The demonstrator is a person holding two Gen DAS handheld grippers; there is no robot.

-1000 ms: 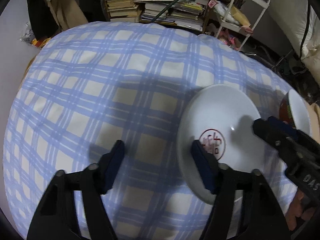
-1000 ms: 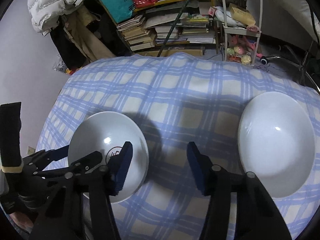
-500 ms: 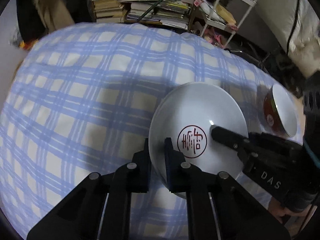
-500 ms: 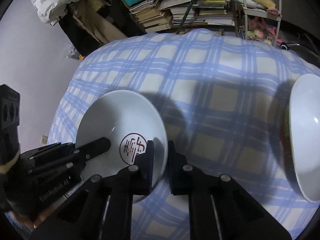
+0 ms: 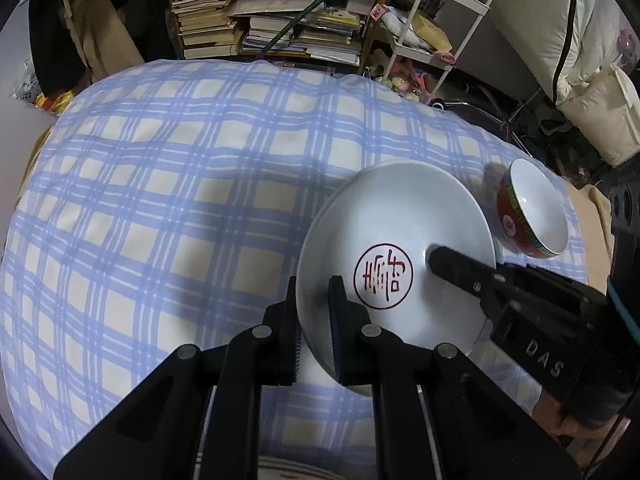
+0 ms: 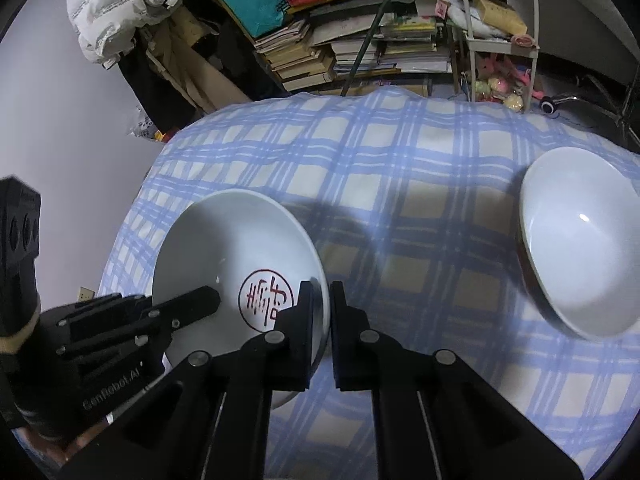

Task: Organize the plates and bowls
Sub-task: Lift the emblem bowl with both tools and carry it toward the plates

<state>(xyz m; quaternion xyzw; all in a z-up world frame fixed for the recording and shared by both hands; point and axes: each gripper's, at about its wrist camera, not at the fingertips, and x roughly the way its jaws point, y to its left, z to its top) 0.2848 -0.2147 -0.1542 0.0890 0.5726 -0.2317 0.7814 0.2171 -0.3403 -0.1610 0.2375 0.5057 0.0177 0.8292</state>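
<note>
Left wrist view: left gripper [image 5: 314, 312] closed on the near-left rim of the shallow white ceramic plate with a red round seal mark [image 5: 394, 240], one finger outside the rim, the other inside. Jaws just closed onto it. Plate at about 4 o'clock on the blue-and-cream checked cloth [image 5: 160, 200], tilted a little. Right gripper [image 5: 440, 258] coming in from 4 o'clock, its tip inside the plate beside the seal. Small bowl, red outside and white inside [image 5: 532, 208], just beside the plate at 2 o'clock.

Right wrist view: right gripper [image 6: 322, 312] clamped on the plate's [image 6: 228, 248] right rim, jaws nearly together, just closed. Left gripper [image 6: 200, 300] at 8 o'clock, tip inside the plate. Bowl [image 6: 580, 240] well apart at 3 o'clock.
</note>
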